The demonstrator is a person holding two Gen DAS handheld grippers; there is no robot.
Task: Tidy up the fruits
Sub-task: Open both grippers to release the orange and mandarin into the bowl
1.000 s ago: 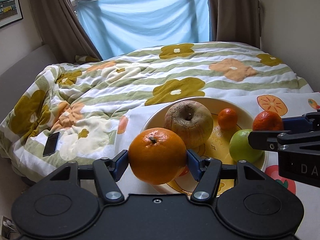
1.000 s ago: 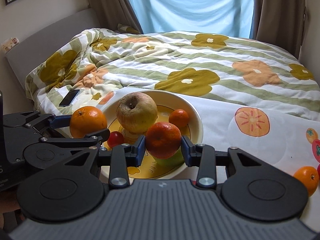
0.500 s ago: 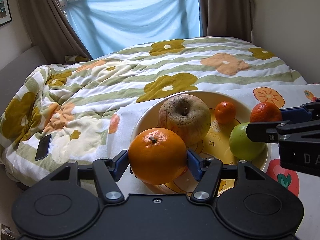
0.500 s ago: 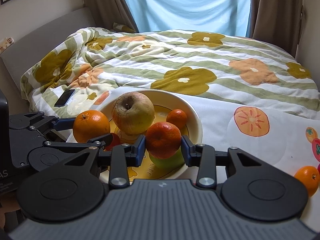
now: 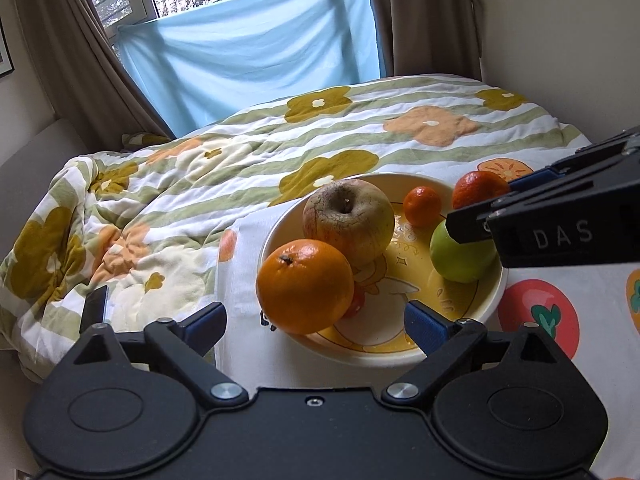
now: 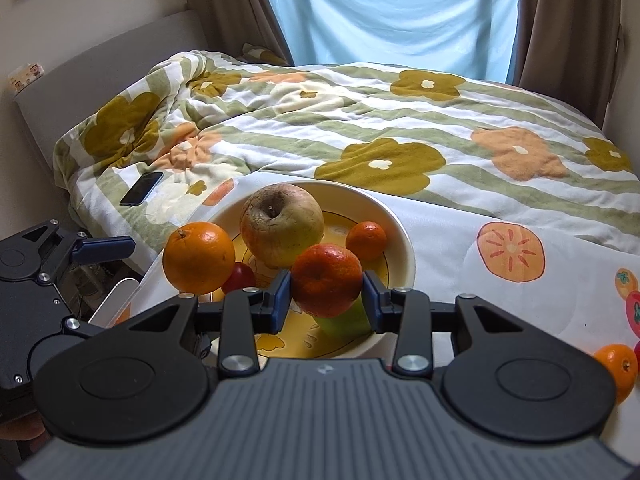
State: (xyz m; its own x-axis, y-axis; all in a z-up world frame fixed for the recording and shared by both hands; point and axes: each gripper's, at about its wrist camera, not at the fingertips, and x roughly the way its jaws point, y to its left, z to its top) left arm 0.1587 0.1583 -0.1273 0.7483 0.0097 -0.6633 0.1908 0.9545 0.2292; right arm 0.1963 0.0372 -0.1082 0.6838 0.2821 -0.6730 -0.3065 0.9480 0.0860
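A bed (image 6: 400, 128) under a floral quilt (image 5: 248, 160) fills the far part of both views, with a fruit-printed cloth (image 6: 460, 240) spread over its near edge. On the cloth a cream bowl (image 5: 400, 354) with a yellow inside is seen. A wrinkled apple (image 5: 348, 220) sits at the bowl's middle, and a large orange (image 5: 306, 286) rests against its near-left rim, touching the apple. A green apple (image 5: 456, 258) lies at the bowl's right side, a small mandarin (image 5: 422, 206) behind it, and a small red fruit (image 6: 239, 278) is partly hidden beside the large orange.

The left claw (image 5: 316, 320) has just been opening; its blue pads stand wide apart on either side of the large orange, clear of it. The right claw (image 6: 326, 294) is clamped on a reddish tangerine (image 6: 326, 280), held above the green apple.

Another small orange (image 6: 616, 368) lies on the cloth at the right edge of the right wrist view, well apart from the bowl. A dark phone (image 6: 142, 188) lies on the quilt to the left.
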